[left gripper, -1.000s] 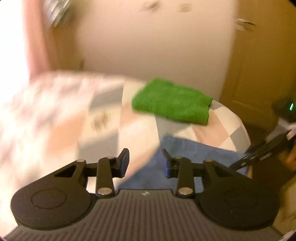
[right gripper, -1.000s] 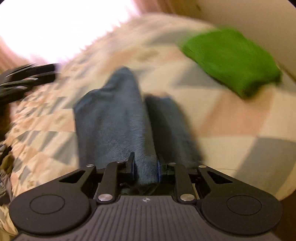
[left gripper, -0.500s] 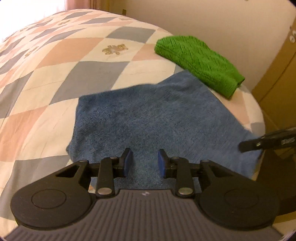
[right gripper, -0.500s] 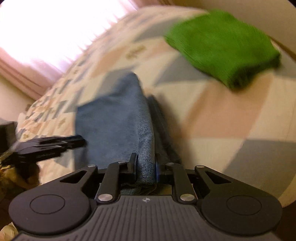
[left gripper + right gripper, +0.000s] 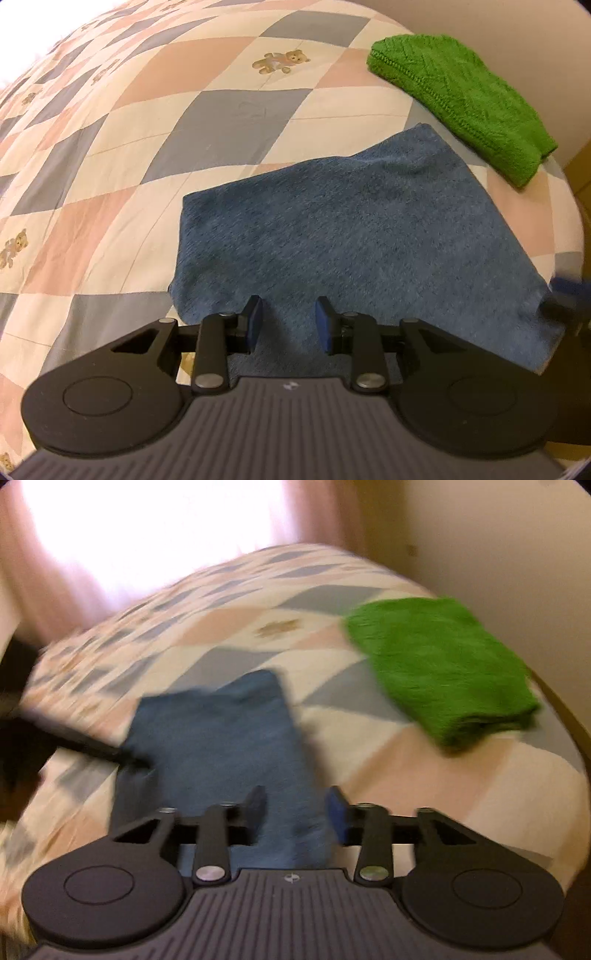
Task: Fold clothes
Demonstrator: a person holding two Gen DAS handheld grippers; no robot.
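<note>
A blue cloth [image 5: 351, 236] lies flat on the checked quilt [image 5: 147, 147], folded into a rough rectangle. My left gripper [image 5: 289, 325] hovers low over its near edge, jaws apart, with cloth under the gap but not pinched. In the right wrist view the same blue cloth [image 5: 221, 738] runs up between the fingers of my right gripper [image 5: 297, 810]. Its jaws are opening and the pads stand clear of the fabric. A folded green knit cloth [image 5: 461, 99] rests beyond the blue one, near the bed's far corner. The right wrist view is blurred.
The quilt [image 5: 240, 602] has teddy-bear prints and drops off at the bed edge on the right. A bright curtained window [image 5: 147, 535] is behind the bed, with a pale wall [image 5: 498, 554] beside the green cloth [image 5: 439, 664].
My right gripper, shut on a raised fold of the blue cloth, has spread its jaws and let it go. My left gripper has sunk closer to the cloth's near edge.
</note>
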